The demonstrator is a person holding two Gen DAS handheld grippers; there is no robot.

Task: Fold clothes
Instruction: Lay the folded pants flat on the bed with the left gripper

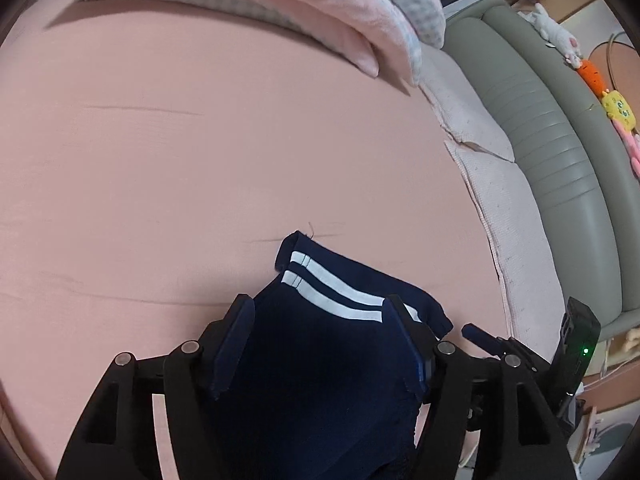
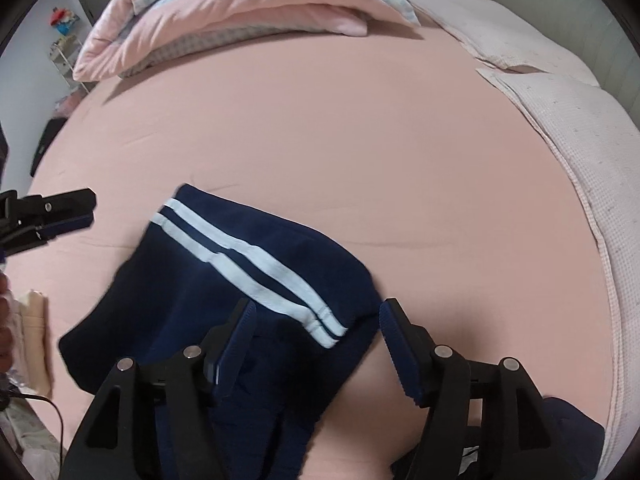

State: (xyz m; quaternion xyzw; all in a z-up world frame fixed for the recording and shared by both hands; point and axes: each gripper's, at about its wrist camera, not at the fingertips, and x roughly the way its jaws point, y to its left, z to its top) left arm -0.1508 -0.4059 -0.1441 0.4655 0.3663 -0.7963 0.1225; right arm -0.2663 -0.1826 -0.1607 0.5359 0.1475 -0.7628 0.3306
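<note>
**Navy garment on bed, both tools apart**

Navy garment (image 2: 224, 280) with two white stripes (image 2: 256, 256) lying folded on pink bed sheet (image 2: 360, 140), near the front edge of the bed. Striped band running diagonally across top layer; cuff end pointing away toward far side.

Left tool (image 1: 320, 344) angled down over garment, jaws spread wide, dark cloth seen between fingers (image 1: 236, 344) but not pinched. In right wrist view, left tool (image 2: 64, 212) at left edge, clear of the cloth.

Right tool (image 2: 316, 344) likewise angled down, jaws apart, pads not pressing anything; left finger over the navy cloth, right finger over bare sheet just beside garment's edge.

Pink quilt (image 2: 224, 12) bundled at far side of bed. Pale pillows (image 2: 560, 112) along right side. Grey padded headboard (image 1: 552, 152) beyond, small plush toys (image 1: 616, 108) on ledge behind.
</note>
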